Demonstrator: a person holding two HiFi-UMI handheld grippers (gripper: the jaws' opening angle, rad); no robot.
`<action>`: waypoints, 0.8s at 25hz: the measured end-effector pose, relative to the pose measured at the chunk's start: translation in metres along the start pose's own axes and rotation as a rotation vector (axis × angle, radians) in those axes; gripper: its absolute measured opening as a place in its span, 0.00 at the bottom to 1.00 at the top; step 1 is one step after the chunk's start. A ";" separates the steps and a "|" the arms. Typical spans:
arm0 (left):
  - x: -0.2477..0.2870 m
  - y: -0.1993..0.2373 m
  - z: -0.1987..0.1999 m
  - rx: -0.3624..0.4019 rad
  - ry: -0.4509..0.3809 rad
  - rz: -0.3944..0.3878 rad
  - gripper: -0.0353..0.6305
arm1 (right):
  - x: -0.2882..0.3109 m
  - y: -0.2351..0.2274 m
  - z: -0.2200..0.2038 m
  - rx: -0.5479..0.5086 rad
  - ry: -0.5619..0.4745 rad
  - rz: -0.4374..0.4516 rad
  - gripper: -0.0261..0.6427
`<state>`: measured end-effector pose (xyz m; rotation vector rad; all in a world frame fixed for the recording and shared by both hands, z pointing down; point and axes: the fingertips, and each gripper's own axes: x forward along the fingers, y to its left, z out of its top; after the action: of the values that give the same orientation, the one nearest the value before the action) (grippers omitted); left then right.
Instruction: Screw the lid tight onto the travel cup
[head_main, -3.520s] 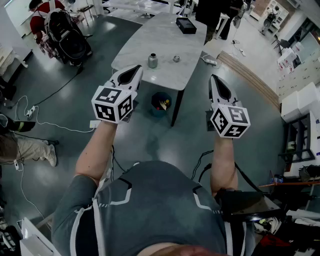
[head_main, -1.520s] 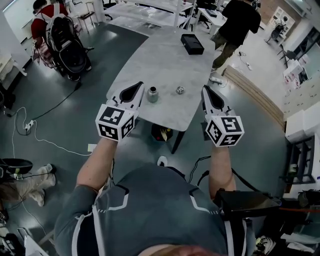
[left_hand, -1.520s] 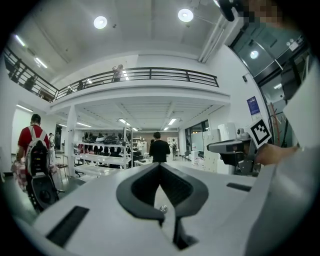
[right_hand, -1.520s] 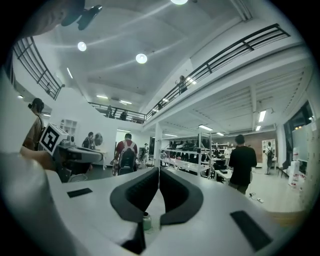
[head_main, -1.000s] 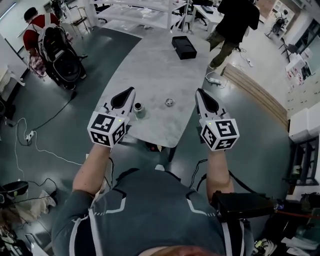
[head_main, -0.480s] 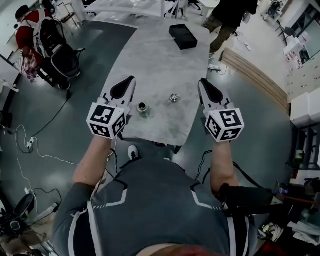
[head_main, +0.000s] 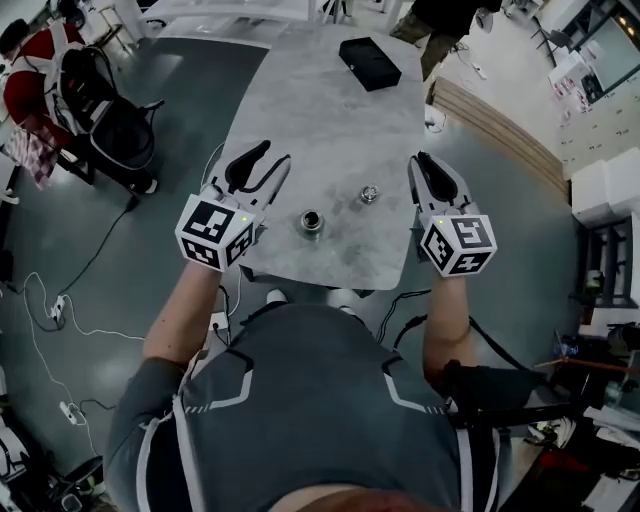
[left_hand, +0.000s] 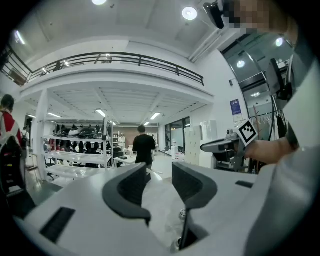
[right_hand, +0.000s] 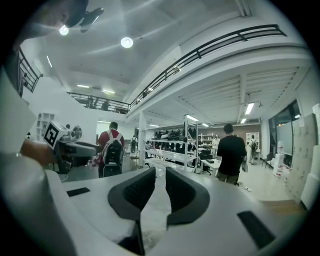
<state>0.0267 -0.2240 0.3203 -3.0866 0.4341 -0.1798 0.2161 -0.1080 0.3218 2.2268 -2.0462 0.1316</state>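
A small metal travel cup (head_main: 312, 223) stands upright and uncovered near the front edge of the marble table (head_main: 330, 110). Its round lid (head_main: 369, 193) lies apart, a little beyond and to the right. My left gripper (head_main: 272, 158) hovers left of the cup, its jaws opening with nothing between them; in the left gripper view it (left_hand: 159, 175) shows a clear gap. My right gripper (head_main: 421, 162) hovers right of the lid, jaws opening to a narrow gap (right_hand: 160, 182), empty. Neither touches cup or lid.
A black box (head_main: 369, 62) lies at the table's far end. A stroller (head_main: 110, 110) stands on the floor to the left, with cables (head_main: 60, 300) trailing nearby. A person in black (right_hand: 231, 155) stands farther off among white shelves.
The table has come closer and the cup now lies between both grippers. The left jaws have spread apart; the right jaws have parted slightly.
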 end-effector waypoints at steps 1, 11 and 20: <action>-0.003 0.006 -0.004 -0.011 -0.007 -0.013 0.30 | 0.004 0.006 -0.003 -0.001 0.007 -0.002 0.14; 0.007 0.018 -0.047 -0.061 0.038 -0.105 0.35 | 0.018 -0.004 -0.040 0.013 0.099 -0.019 0.29; 0.026 -0.037 -0.121 -0.117 0.200 -0.093 0.59 | 0.018 -0.058 -0.111 0.050 0.211 0.074 0.41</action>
<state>0.0476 -0.1958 0.4447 -3.2190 0.3168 -0.4852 0.2772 -0.1048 0.4331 2.0645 -2.0311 0.4102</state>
